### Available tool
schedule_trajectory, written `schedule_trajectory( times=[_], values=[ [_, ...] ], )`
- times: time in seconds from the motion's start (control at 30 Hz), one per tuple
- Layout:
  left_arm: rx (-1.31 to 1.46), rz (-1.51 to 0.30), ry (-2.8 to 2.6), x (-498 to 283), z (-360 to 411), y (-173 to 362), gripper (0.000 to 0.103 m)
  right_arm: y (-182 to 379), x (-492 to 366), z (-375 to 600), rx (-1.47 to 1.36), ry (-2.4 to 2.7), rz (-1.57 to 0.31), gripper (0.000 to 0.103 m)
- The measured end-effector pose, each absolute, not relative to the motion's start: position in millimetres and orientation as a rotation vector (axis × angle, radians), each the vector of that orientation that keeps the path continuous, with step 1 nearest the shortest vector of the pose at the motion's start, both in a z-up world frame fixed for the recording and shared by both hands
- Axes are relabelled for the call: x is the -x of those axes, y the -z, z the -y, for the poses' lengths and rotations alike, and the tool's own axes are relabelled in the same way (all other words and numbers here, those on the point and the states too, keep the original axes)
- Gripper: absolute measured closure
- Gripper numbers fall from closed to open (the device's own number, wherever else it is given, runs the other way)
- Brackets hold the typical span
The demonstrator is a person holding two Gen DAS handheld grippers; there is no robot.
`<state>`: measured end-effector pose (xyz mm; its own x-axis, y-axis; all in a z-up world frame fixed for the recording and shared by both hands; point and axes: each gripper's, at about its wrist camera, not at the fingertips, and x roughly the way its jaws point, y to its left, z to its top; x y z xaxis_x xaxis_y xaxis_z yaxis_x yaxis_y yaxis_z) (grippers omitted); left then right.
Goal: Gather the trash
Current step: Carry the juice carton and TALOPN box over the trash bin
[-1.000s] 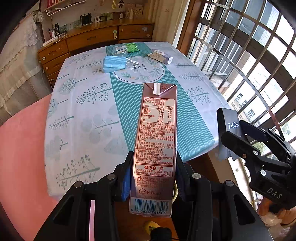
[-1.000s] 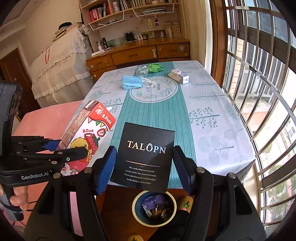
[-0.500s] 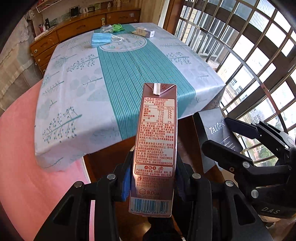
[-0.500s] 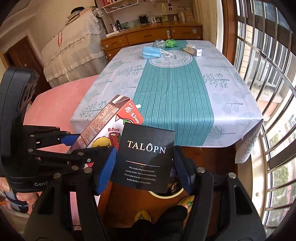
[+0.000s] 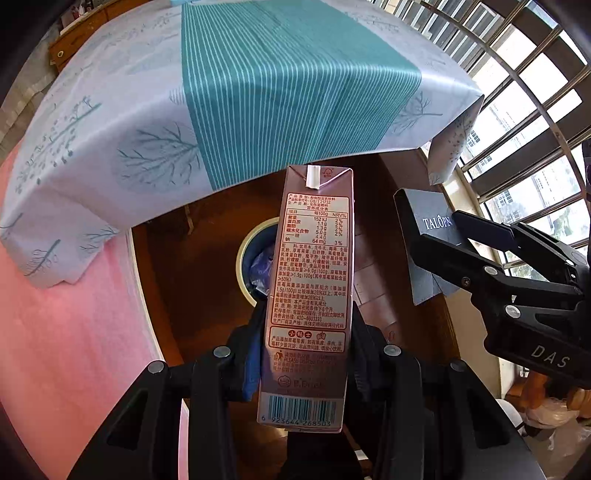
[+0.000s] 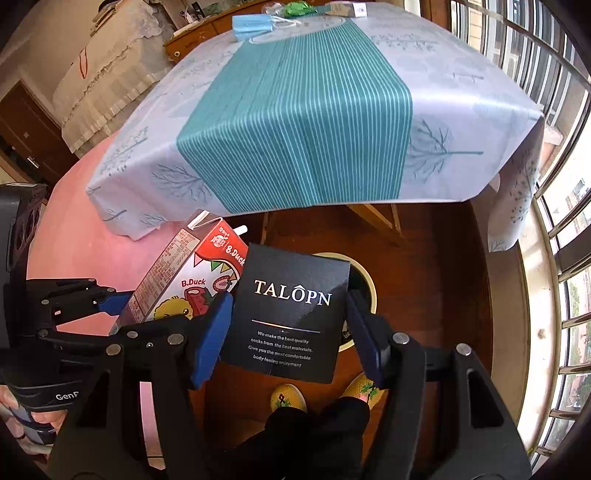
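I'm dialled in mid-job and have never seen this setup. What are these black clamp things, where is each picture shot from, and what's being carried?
There is no robot arm here. A person holds a hand-held clamp in each hand, and each clamp has a wide-angle camera looking forward along its two fingers. So one picture looks out from the left gripper, the other from the right gripper.

The left gripper is closed on a drink carton, seen from its label side. The right gripper is closed on a black TALOPN card. Each view also catches the other clamp off to one side.

Both point steeply down at a round bin on the wooden floor, already holding some rubbish. Behind is a table under a teal striped tablecloth. At its far end lie a blue face mask, a green wrapper and a small box.
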<state>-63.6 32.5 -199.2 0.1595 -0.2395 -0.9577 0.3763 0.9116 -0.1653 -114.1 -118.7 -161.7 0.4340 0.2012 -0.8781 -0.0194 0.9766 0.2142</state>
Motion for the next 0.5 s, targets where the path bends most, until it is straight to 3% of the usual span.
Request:
schedule_trajectory(
  times=[0.5],
  values=[
    [-0.147, -1.400, 0.409, 14, -5, 400, 0.063, 372, 56, 153, -0.194, -0.140, -1.224, 0.043]
  ],
)
